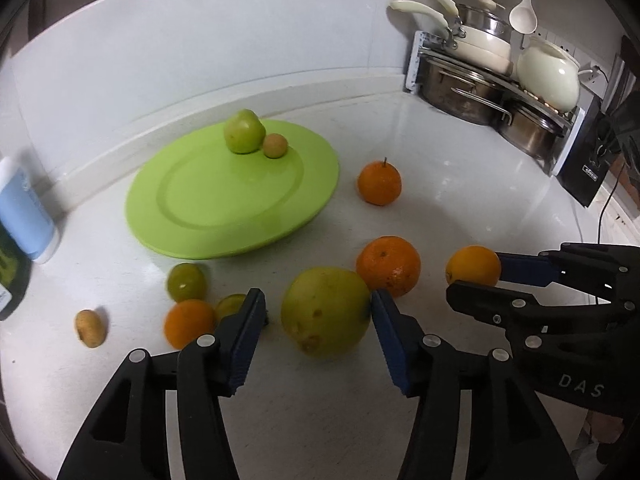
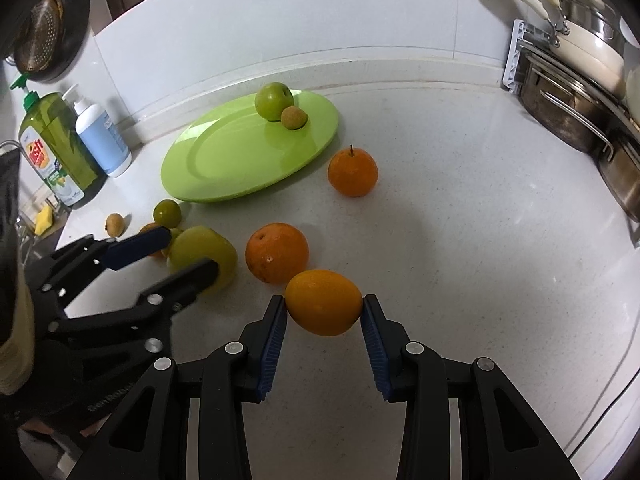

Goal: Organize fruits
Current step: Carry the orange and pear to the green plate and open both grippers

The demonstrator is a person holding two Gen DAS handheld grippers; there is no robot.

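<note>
A big yellow-green fruit (image 1: 325,312) lies on the white counter between the fingers of my left gripper (image 1: 318,300). The right pad touches it and the left pad stands clear, so the gripper is open. My right gripper (image 2: 324,304) is shut on a yellow-orange fruit (image 2: 323,300), pads pressing both sides. A green plate (image 1: 224,208) at the back carries a green apple (image 1: 244,132) and a small brown fruit (image 1: 275,145). Two oranges (image 1: 379,182) (image 1: 388,266) lie to the right of the plate. A small green fruit (image 1: 186,282), a small orange (image 1: 188,322) and a brown fruit (image 1: 91,328) lie at the left.
A blue-white pump bottle (image 2: 102,136) and a green dish soap bottle (image 2: 56,152) stand at the left by the wall. A rack of steel pots and cream pans (image 1: 492,80) fills the back right corner, with a black box (image 1: 588,168) and a cable beside it.
</note>
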